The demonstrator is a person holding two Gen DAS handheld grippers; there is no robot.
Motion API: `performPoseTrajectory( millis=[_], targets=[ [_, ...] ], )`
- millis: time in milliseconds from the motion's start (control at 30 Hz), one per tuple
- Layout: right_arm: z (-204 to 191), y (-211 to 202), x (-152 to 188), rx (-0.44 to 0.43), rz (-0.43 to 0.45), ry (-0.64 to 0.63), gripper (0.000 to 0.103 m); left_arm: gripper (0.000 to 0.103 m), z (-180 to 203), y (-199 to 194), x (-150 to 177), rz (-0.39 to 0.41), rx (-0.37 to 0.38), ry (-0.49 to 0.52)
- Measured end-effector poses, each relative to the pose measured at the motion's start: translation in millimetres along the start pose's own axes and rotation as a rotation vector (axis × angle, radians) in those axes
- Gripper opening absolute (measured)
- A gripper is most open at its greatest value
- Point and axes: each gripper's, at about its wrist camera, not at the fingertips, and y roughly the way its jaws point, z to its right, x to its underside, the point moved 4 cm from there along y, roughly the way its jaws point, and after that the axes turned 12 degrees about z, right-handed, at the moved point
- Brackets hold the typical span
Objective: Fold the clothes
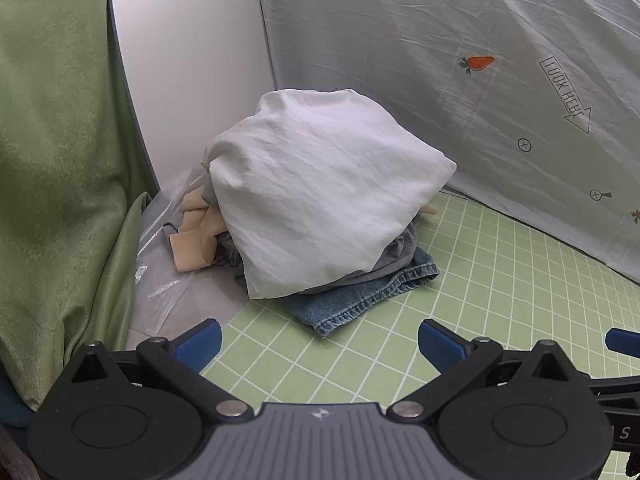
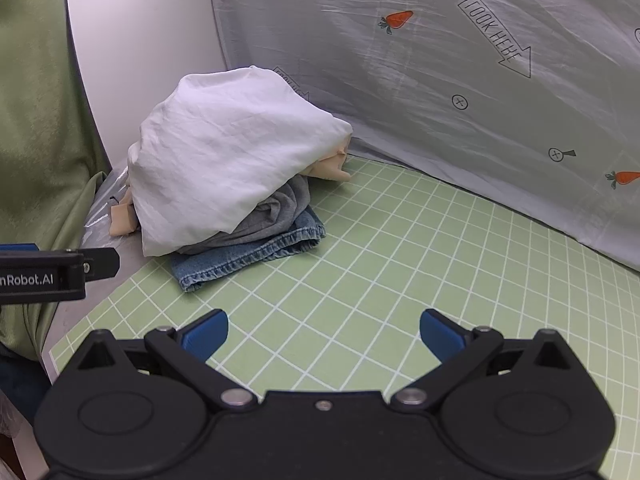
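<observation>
A heap of clothes sits at the back left of the green grid mat (image 1: 480, 280) (image 2: 400, 280). A white garment (image 1: 320, 188) (image 2: 228, 152) drapes over the top. Under it lie a grey garment (image 1: 396, 252) (image 2: 276, 216), blue denim (image 1: 352, 300) (image 2: 240, 256) and a beige piece (image 1: 196, 236) (image 2: 328, 168). My left gripper (image 1: 320, 344) hovers in front of the heap, open, nothing between its blue fingers. My right gripper (image 2: 324, 334) stands open over bare mat, right of the heap. Part of the left gripper's body (image 2: 60, 270) shows at the right wrist view's left edge.
A grey sheet with carrot prints (image 1: 460, 60) (image 2: 440, 80) hangs behind the mat. A white panel (image 1: 180, 60) (image 2: 140, 20) stands in the back corner. Green cloth (image 1: 60, 160) (image 2: 32, 120) hangs at the left, with clear plastic (image 1: 160, 272) under the heap's left side.
</observation>
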Motion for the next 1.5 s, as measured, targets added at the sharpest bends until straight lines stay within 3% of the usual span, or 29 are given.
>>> performPoseTrajectory(
  millis=[1500],
  targets=[
    [2.5,1.0,-1.3,0.005,0.000,0.002,0.103,0.103,4.5,1.2,-2.9,-0.005,-0.015,0.008]
  ],
)
